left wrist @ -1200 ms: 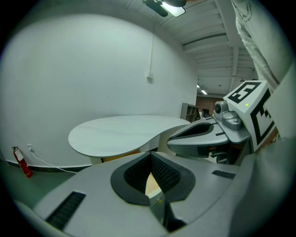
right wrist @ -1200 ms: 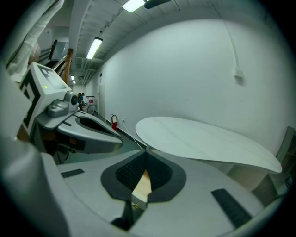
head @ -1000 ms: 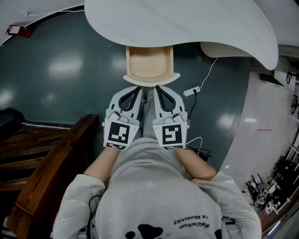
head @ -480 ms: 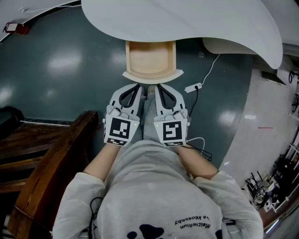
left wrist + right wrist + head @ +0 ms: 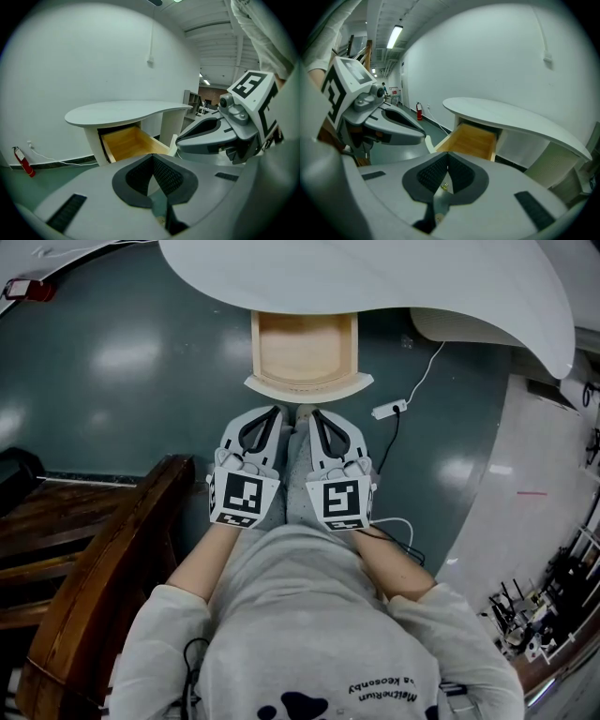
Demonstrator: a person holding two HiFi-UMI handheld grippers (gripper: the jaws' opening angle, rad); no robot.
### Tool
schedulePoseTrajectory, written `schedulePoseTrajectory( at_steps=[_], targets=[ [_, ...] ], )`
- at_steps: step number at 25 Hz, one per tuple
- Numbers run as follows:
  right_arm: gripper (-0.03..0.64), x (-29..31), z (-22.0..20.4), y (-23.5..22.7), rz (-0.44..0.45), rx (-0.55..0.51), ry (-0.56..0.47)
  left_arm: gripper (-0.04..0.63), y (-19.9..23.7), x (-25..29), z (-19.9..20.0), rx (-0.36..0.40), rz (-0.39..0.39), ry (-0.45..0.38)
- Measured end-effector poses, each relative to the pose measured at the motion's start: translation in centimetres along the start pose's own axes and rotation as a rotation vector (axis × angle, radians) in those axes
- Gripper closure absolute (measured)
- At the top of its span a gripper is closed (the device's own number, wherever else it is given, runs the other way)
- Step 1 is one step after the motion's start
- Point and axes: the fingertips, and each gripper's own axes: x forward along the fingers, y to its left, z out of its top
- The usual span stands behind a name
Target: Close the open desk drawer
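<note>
both grippers have dropped a bit over the last second, still side by side in front of the person, and the head camera has shifted slightly with them

left gripper [image 5: 277, 412]: pads pressed together, nothing between them
right gripper [image 5: 315, 412]: same, pads closed tip to tip and empty. so no grip is planned, this looks like a push with closed tips

desk drawer [image 5: 307, 388] hasn't moved: still pulled well out from under the white desk top [image 5: 375, 277], light wood inside, empty as far as I can see, curved white front panel facing the person. in the head view both sets of tips sit just short of that front panel, one either side of its middle. can't tell from that view whether they touch it; the gripper views show the drawer still ahead with floor between, so I'd say not yet in contact

what it means: the approach is lining up and the close itself hasn't started. next is to bring the tips onto the front panel and push straight in

writing: the sweatshirt [image 5: 309, 615] has print, upside down in the head view; one line looks like "MeitneRium", the line above is too small to trust. marker cubes carry black-and-white square patterns only, no text. the red fire extinguisher [image 5: 22, 161] by the wall has no legible label. the white power strip [image 5: 386, 411] on the floor right of the drawer has no markings I can read
</note>
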Motion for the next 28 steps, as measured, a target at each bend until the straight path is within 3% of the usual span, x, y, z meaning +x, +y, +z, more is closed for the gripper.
schedulePoseTrajectory(
  at_steps=[11,25,28],
  targets=[
    [0.6,2.5,-5.3,0.5,-0.023,0.02,0.139,0.588,0.0,1.9,-2.6,-0.014,-0.014,0.02],
    [0.595,6.5,-10.7,1.5,-0.004,0.187,0.284,0.588,0.6,3.7,-5.8,-0.033,-0.013,0.069],
    [0.53,7.7,-11.7,1.8,0.004,0.228,0.303,0.588,0.9,4.1,-6.4,-0.033,-0.009,0.079]
  ],
)
